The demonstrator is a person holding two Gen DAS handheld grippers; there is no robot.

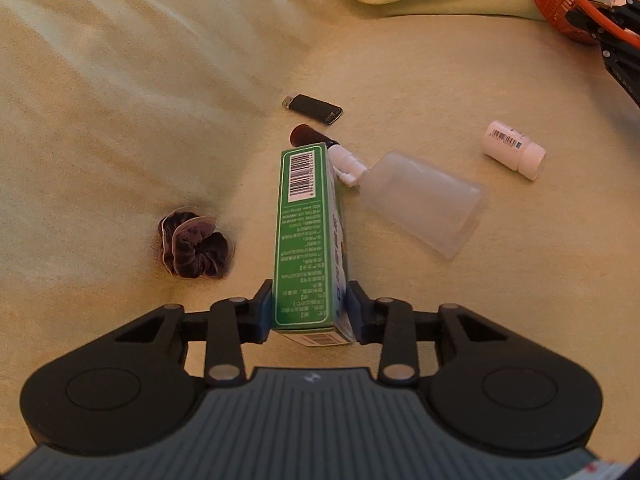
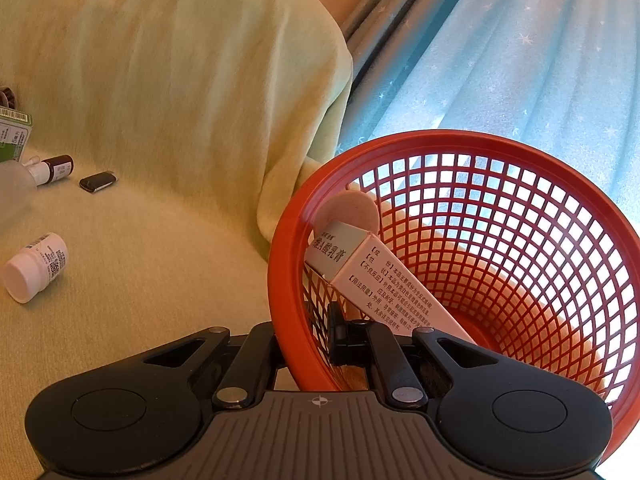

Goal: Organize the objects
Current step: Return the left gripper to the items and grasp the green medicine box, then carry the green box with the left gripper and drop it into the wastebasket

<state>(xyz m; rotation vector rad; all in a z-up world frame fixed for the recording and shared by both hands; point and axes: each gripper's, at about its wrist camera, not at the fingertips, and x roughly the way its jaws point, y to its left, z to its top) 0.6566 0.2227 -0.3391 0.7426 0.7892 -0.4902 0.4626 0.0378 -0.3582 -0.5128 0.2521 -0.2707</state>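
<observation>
While the green box (image 1: 310, 240) was clamped at its near end by the left gripper (image 1: 310, 312), its long free end overhung the spray bottle (image 1: 420, 200), so tilt or slip was judged likely. The orange basket (image 2: 500, 144), far right, was pinched at its rim by the right gripper (image 2: 308, 344); tipping was a risk.

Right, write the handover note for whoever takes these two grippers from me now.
Left gripper: shut on the green box, held above the sofa.
Right gripper: clamped on the rim of the orange basket, holding it tilted.
Done: white ointment box and a round beige pad are in the basket.
Left on the sofa cushion: white pill bottle, frosted spray bottle, small brown bottle, black lighter, dark scrunchie.
Next, probably: drop the green box into the basket, then collect the rest.
</observation>
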